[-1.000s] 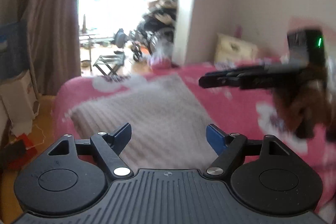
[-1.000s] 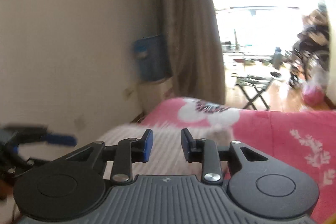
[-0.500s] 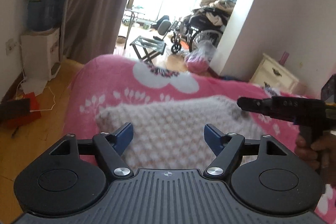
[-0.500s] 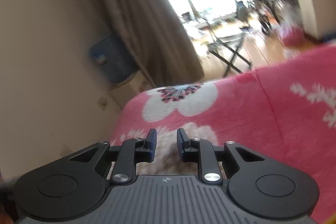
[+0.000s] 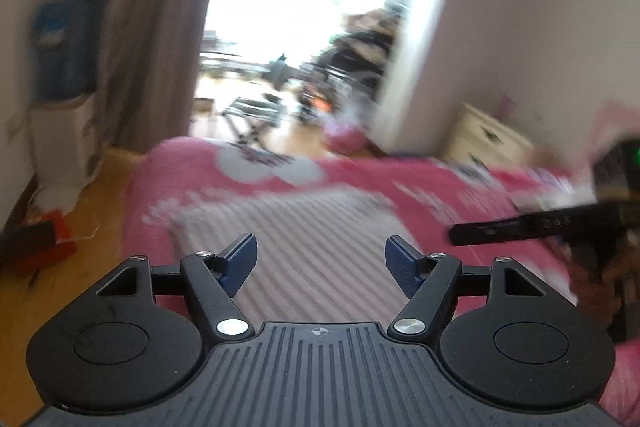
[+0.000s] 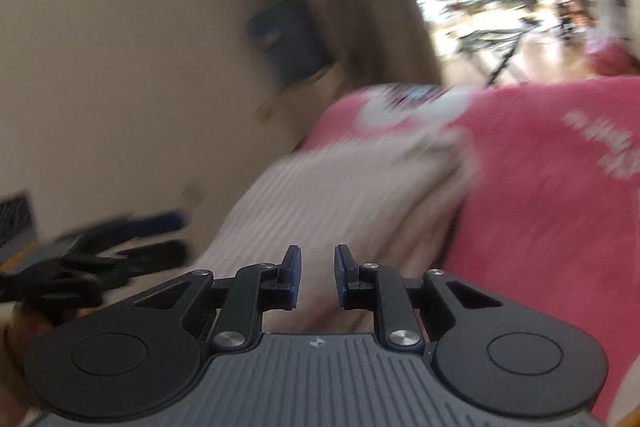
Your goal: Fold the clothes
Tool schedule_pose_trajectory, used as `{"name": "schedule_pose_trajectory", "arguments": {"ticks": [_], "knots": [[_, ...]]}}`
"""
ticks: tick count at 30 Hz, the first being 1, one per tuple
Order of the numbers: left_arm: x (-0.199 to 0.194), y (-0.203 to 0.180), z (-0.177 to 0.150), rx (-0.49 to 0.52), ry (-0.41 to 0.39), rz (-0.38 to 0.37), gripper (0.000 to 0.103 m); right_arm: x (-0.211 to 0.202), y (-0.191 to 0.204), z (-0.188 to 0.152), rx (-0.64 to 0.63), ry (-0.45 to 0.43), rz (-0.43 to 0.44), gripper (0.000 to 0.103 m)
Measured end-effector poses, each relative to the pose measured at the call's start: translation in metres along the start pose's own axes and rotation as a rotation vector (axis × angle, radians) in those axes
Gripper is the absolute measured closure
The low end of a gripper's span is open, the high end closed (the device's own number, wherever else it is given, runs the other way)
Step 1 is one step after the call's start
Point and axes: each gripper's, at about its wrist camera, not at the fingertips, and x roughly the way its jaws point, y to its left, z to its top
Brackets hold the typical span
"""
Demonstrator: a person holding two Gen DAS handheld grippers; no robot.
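Note:
A folded beige ribbed knit garment (image 5: 316,251) lies on the pink flowered blanket (image 5: 440,195) of a bed. It also shows in the right wrist view (image 6: 344,195). My left gripper (image 5: 322,259) is open and empty, hovering above the garment's near part. My right gripper (image 6: 317,267) is open by a narrow gap and empty, above the garment's edge. The right gripper shows at the right of the left wrist view (image 5: 520,227). The left gripper shows blurred at the left of the right wrist view (image 6: 120,247). Both views are motion-blurred.
The bed's left edge drops to a wooden floor (image 5: 80,211) with a red object (image 5: 44,243). A water dispenser (image 5: 60,99) and brown curtain (image 5: 160,27) stand by the wall. A white nightstand (image 5: 488,143) is at the right. A folding stool (image 5: 252,115) stands beyond.
Both grippers are moving and both views have swung. The right gripper has dropped closer to the garment, and its jaws opened slightly. The left gripper stayed open.

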Motion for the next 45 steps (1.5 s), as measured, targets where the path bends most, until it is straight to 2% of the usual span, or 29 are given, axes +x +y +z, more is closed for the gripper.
{"name": "schedule_pose_trajectory", "arguments": {"ticks": [3,6,9,13,17,21,24,26,30,36,41,45], "knots": [[-0.001,-0.032,-0.032,0.135,0.064,0.011,0.031,0.029,0.017,-0.023,-0.051,0.074,-0.051,0.080],[0.008,-0.039,-0.052,0.146,0.088,0.071,0.030,0.036,0.016,-0.027,0.028,0.066,-0.087,0.080],[-0.009,-0.048,-0.050,0.123,0.066,0.097,0.030,-0.003,0.022,-0.036,0.121,0.025,-0.107,0.079],[-0.049,-0.074,-0.051,0.112,0.045,0.091,0.027,-0.053,0.034,-0.081,0.152,0.048,-0.150,0.078],[-0.079,-0.112,-0.067,0.132,0.067,0.096,0.024,-0.091,0.043,-0.129,0.151,0.071,-0.213,0.072],[-0.100,-0.140,-0.085,0.070,0.121,0.108,0.022,-0.115,0.053,-0.150,0.131,0.086,-0.229,0.068],[-0.115,-0.158,-0.097,0.002,0.159,0.146,0.019,-0.136,0.065,-0.153,0.060,0.069,-0.229,0.055],[-0.125,-0.167,-0.103,-0.053,0.157,0.179,0.014,-0.147,0.072,-0.159,0.036,0.065,-0.219,0.043],[-0.141,-0.186,-0.112,-0.114,0.140,0.226,0.005,-0.166,0.083,-0.172,0.002,0.069,-0.218,0.037],[-0.149,-0.203,-0.112,-0.162,0.139,0.314,0.000,-0.180,0.086,-0.180,0.022,0.084,-0.218,0.022],[-0.149,-0.207,-0.110,-0.199,0.146,0.355,0.000,-0.186,0.087,-0.182,-0.005,0.076,-0.262,0.007],[-0.149,-0.207,-0.112,-0.203,0.153,0.383,0.000,-0.188,0.085,-0.183,-0.021,0.070,-0.288,0.003]]}}
